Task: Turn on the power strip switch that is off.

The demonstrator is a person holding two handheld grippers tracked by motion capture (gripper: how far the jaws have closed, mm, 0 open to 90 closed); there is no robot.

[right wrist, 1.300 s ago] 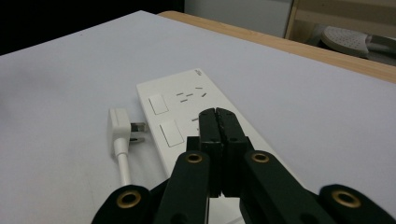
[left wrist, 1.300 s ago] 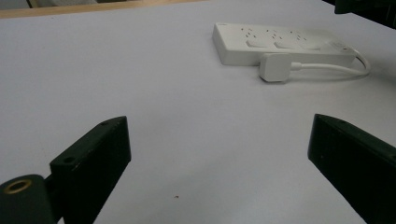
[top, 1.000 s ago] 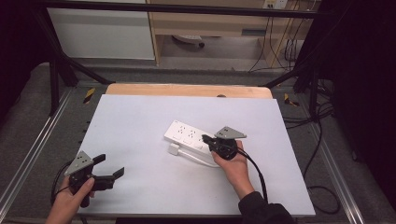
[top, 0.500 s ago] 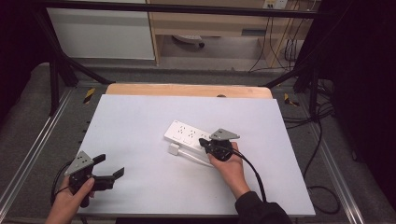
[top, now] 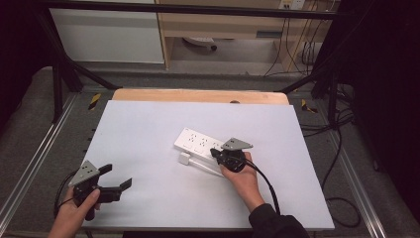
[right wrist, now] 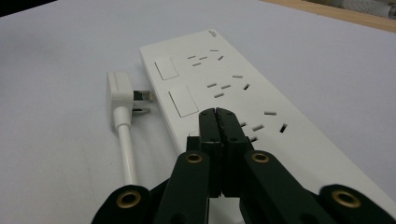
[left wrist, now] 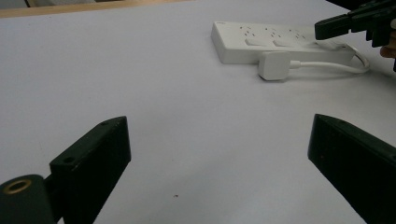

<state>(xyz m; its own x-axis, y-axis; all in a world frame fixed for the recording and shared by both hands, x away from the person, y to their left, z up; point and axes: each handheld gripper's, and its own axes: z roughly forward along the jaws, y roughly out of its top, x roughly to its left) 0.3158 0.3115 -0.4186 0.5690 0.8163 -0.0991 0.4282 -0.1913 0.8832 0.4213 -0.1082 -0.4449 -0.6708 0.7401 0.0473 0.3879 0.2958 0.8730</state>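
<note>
At the counter's [top: 148, 124] near-left corner, the left gripper [top: 115, 177] rests low in its hand, jaws spread wide and empty. Mid-counter lies the white power strip [top: 198, 144], its plug [top: 184, 158] just beside it. The right gripper [top: 215, 153], jaws pressed together, hovers over the strip's near end.

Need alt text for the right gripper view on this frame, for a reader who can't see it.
The right gripper, jaws shut, is over the near end of a white power strip on a white table, by its third switch. The strip's white plug lies unplugged beside it to the left in this view, prongs toward the strip, with its cable running toward the camera.
</note>
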